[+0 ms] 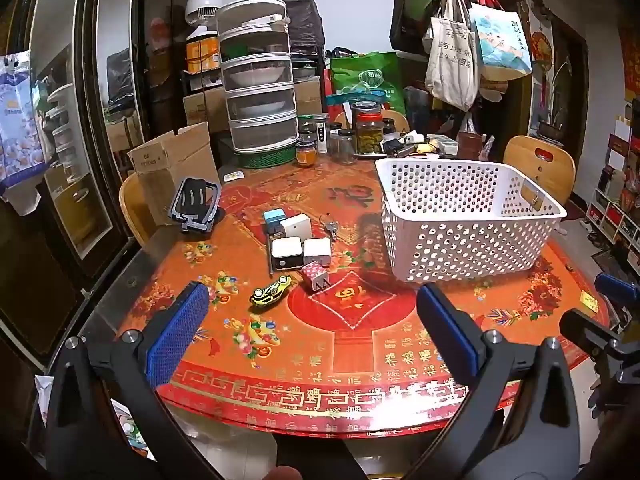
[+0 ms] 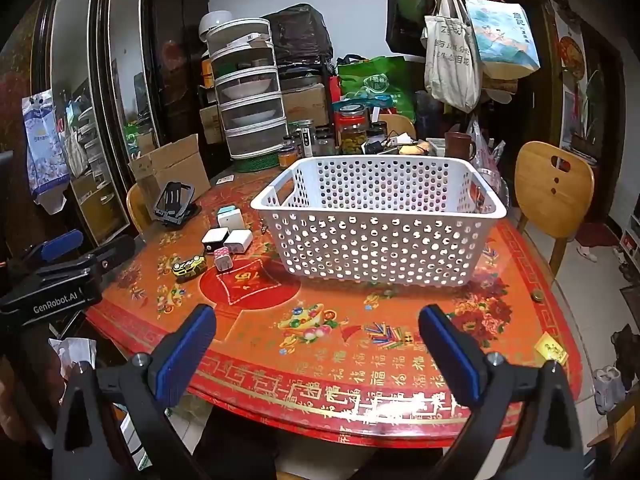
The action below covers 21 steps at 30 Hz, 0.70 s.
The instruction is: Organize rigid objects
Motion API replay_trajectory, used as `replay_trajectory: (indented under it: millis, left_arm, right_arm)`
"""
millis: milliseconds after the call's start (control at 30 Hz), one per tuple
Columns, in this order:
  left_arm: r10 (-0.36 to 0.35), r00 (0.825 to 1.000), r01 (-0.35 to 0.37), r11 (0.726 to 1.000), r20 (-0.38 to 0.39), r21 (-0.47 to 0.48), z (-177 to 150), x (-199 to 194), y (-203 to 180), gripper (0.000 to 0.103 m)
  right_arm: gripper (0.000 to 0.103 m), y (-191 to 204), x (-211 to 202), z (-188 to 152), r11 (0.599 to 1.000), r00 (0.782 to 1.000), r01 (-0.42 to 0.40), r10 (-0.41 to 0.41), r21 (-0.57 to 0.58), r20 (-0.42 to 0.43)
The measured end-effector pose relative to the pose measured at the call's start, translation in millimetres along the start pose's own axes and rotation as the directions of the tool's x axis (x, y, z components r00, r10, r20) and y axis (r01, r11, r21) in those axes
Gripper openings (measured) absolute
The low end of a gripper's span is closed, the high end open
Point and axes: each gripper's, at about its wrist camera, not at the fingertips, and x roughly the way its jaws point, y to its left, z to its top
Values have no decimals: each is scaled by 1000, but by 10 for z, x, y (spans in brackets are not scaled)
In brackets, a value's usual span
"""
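A white perforated basket [image 1: 464,220] stands empty on the red round table [image 1: 320,344]; it also shows in the right wrist view [image 2: 376,236]. Left of it lie a yellow toy car [image 1: 270,290] [image 2: 189,267], a pink checked charger [image 1: 316,276] [image 2: 223,259], several white charger blocks [image 1: 300,246] [image 2: 228,238], keys [image 1: 331,227] and a black phone stand [image 1: 196,206] [image 2: 174,202]. My left gripper [image 1: 312,320] is open and empty above the table's near edge. My right gripper [image 2: 316,340] is open and empty, in front of the basket.
Jars [image 1: 368,130], a stacked food cover [image 1: 258,80] and a cardboard box [image 1: 172,168] crowd the table's far side. Wooden chairs [image 2: 554,200] stand around it. Bags [image 2: 452,60] hang at the back right. The other gripper shows at each view's edge [image 2: 60,280].
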Motion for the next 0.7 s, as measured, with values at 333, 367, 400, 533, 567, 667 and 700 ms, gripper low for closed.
replay_trajectory:
  millis: [333,367,400,533,567,667,700]
  left_arm:
    - [-5,1000,5,1000,-2,1,-24,24,-5,102]
    - [-6,1000,6,1000,-2,3,-22,21,-9,102]
    - [-6,1000,6,1000,-1,4,-26,13,-18,102]
    - [-7,1000,7,1000,-1,5,-25,14,-21,102]
    - [-7,1000,7,1000,-2,4,-24,14,-18,102]
    - [-9,1000,9,1000,-4,7,-23,26,-23,102]
    - [-8,1000,8,1000,-3,8,-24,26,-22,102]
  right_arm:
    - [101,-1,6,46,1000,1000,7,-7,-4,-12]
    - [101,-10,7,50,1000,1000,8,-8,-5,-11]
    - [101,-17,-11,44,1000,1000,10,-10,-5,-9]
    - [101,-15,-1,11,1000,1000,17,-17,-5,-7]
    - [101,-16,5,10,1000,1000,18,-18,-5,-8]
    - [101,-12,11,8,1000,1000,18,-18,-6,-8]
    - [101,-12,7,11,1000,1000,18,-18,-6,-9]
